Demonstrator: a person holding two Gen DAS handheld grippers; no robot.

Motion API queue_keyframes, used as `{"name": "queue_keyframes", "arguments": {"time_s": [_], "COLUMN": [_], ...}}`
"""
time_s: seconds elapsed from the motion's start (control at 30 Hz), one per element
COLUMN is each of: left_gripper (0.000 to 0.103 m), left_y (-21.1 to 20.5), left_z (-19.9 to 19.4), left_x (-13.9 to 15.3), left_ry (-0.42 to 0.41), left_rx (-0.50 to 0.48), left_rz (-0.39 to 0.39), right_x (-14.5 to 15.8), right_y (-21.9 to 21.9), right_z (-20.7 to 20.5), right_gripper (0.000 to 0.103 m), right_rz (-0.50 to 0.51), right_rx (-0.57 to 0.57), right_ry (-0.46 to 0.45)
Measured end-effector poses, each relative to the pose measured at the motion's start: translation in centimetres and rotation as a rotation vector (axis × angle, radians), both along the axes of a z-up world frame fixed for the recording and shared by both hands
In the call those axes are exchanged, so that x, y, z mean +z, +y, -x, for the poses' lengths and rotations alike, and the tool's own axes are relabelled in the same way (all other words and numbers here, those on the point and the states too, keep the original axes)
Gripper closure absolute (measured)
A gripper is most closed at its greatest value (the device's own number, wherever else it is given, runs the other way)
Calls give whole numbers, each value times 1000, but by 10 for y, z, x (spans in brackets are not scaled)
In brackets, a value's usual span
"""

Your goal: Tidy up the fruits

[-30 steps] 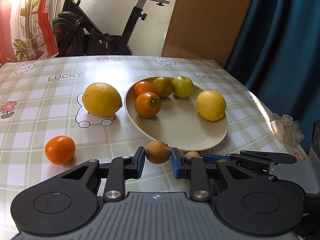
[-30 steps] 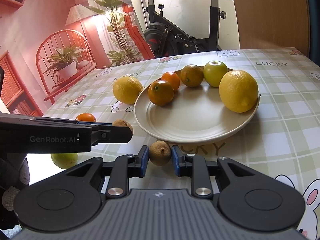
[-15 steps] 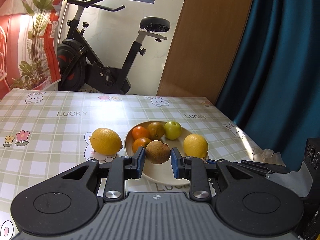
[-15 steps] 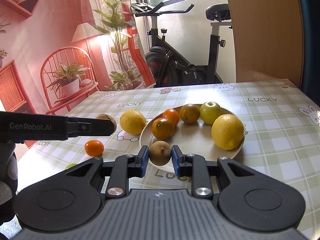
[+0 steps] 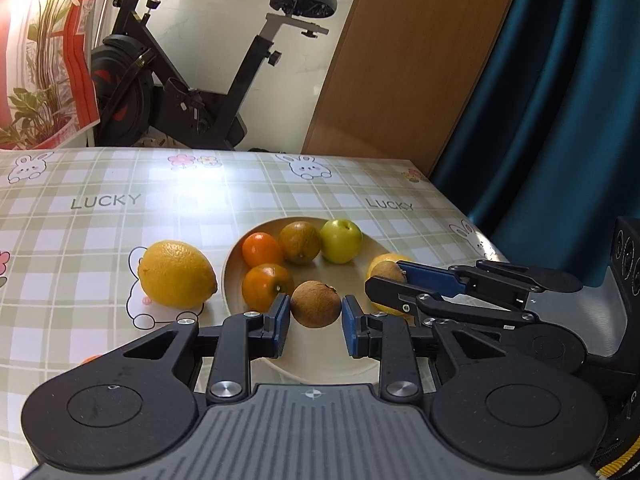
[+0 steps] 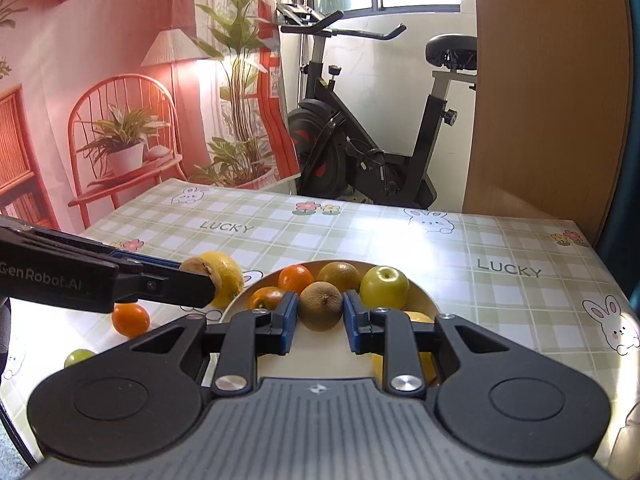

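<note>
You're holding a kiwi in each gripper: left gripper [image 5: 316, 316] & right gripper [image 6: 321, 314] both clamped on one, hovering over the plate [image 5: 340, 364]. Five fruits are sitting on it already; the lemon [image 5: 176, 274], tangerine [image 6: 130, 319] & lime [image 6: 79, 357] are waiting on the tablecloth.

At frame centre, the left tongs [image 5: 315, 318] pinch a brown kiwi [image 5: 315, 304] above the plate [image 5: 360, 364]; the right tongs [image 5: 390, 280] enter from the right.

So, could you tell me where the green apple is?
In the left wrist view, the green apple sits at the plate's far edge, right of a brownish orange.
</note>
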State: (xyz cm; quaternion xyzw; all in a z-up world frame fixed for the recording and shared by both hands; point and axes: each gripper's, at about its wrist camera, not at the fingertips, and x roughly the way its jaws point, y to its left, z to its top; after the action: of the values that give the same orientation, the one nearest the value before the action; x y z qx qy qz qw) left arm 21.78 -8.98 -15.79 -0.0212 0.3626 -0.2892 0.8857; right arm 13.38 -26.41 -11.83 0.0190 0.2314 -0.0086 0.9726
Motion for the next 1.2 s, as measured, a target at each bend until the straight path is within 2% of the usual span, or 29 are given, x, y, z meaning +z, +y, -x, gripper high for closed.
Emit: {"name": "queue_keyframes", "arguments": {"time_s": [0.17, 0.27, 0.37, 0.47, 0.87, 1.2], "left_gripper": [74, 73, 73, 73, 74, 73], "left_y": [-10, -8, -8, -9, -2, 7], "left_z": [-24, -42, -55, -58, -75, -63], "left_x": [-19, -32, -40, -45, -50, -31], "left_ry": [59, 142, 177, 186, 211, 204], "left_rx": [-12, 17, 32, 41, 123, 121], "left_rz": [-24, 0, 13, 17, 36, 65], "right_x": [-23, -30, -34, -39, -43, -37], "right_y": [-5, -11, -13, -13, 7, 11], "right_z": [-22, -36, -48, -57, -77, -76], "right_gripper": [76, 76, 76, 76, 76, 74], "right_rz": [-23, -36, -4, 27, 168, 147], "right_rx": [18, -2, 9, 28, 100, 99], "right_ry": [84, 107, 122, 143, 138, 121]}}
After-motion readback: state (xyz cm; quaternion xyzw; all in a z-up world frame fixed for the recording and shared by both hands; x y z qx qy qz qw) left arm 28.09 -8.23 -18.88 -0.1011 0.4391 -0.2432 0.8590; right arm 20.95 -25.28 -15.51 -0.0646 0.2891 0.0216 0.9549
